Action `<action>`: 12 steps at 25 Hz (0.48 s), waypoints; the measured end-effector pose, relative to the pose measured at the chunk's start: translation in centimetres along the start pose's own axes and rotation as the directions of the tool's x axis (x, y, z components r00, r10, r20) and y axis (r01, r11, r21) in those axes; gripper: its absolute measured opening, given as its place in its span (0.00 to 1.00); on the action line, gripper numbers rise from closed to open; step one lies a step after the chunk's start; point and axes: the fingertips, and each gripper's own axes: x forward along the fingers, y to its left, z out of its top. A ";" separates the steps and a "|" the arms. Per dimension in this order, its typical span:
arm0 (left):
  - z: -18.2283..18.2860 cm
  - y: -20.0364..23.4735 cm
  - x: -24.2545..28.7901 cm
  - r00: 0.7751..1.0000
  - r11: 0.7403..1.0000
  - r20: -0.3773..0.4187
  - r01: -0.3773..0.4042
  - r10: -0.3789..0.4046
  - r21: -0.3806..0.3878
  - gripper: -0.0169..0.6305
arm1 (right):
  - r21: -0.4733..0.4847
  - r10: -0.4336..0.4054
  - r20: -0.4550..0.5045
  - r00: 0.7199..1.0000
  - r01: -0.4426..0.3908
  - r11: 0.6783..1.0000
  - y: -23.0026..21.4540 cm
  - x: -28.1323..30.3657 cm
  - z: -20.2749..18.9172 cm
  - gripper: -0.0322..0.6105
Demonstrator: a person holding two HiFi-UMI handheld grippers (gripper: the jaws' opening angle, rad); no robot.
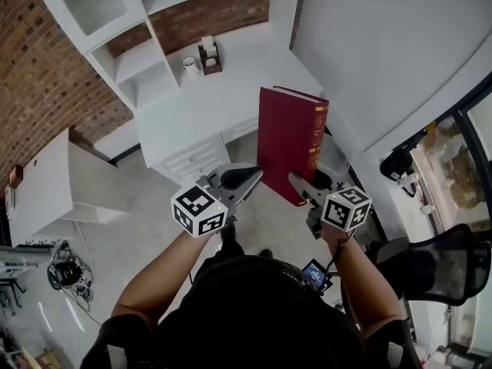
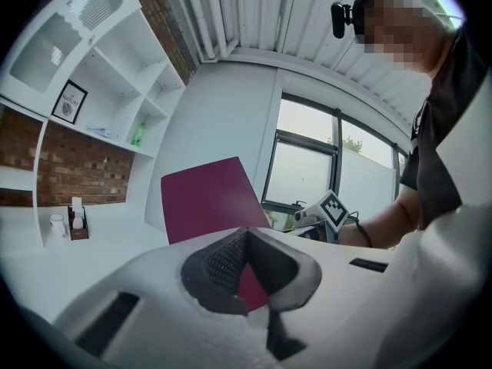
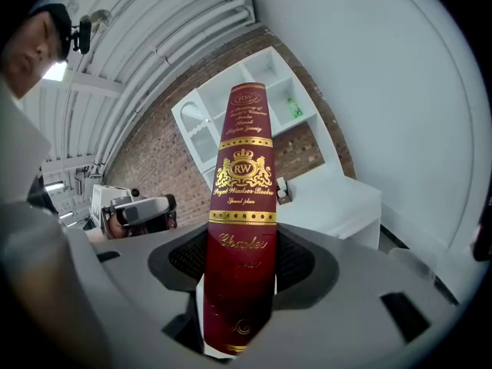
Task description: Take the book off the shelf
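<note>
The book (image 1: 288, 141) is deep crimson. Its spine (image 3: 242, 198) is stamped with gold lettering, a crowned gold crest and dotted gold bands. Below the book, the left gripper (image 1: 254, 177) and right gripper (image 1: 298, 181) are pale grey with black ribbed pads (image 2: 223, 264), and each bears a white cube (image 1: 198, 210) printed with black square markers. Behind the book a white desk (image 1: 200, 102) stands against a red-brown brick wall (image 1: 38, 75). On it, left of the book, are a white mug (image 1: 190, 64) and a brown holder (image 1: 209, 56). The floor (image 1: 146, 229) under the book is grey. Right of the book is a black mesh chair (image 1: 438, 264).
</note>
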 end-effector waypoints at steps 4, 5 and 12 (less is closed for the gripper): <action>-3.2 -2.9 -0.3 0.999 0.998 -0.010 -0.035 0.035 -0.049 0.04 | 0.034 0.010 -0.040 0.999 -0.009 0.999 -0.6 -2.9 -3.8 0.40; -4.1 -3.6 -0.5 0.999 0.997 -0.015 -0.045 0.044 -0.065 0.04 | 0.041 0.015 -0.051 0.999 -0.013 0.999 -0.6 -3.6 -4.8 0.40; -10.2 -6.6 -1.4 0.994 0.990 -0.083 -0.079 0.069 -0.117 0.04 | 0.109 0.042 -0.103 0.994 -0.031 0.994 -0.3 -6.3 -11.5 0.40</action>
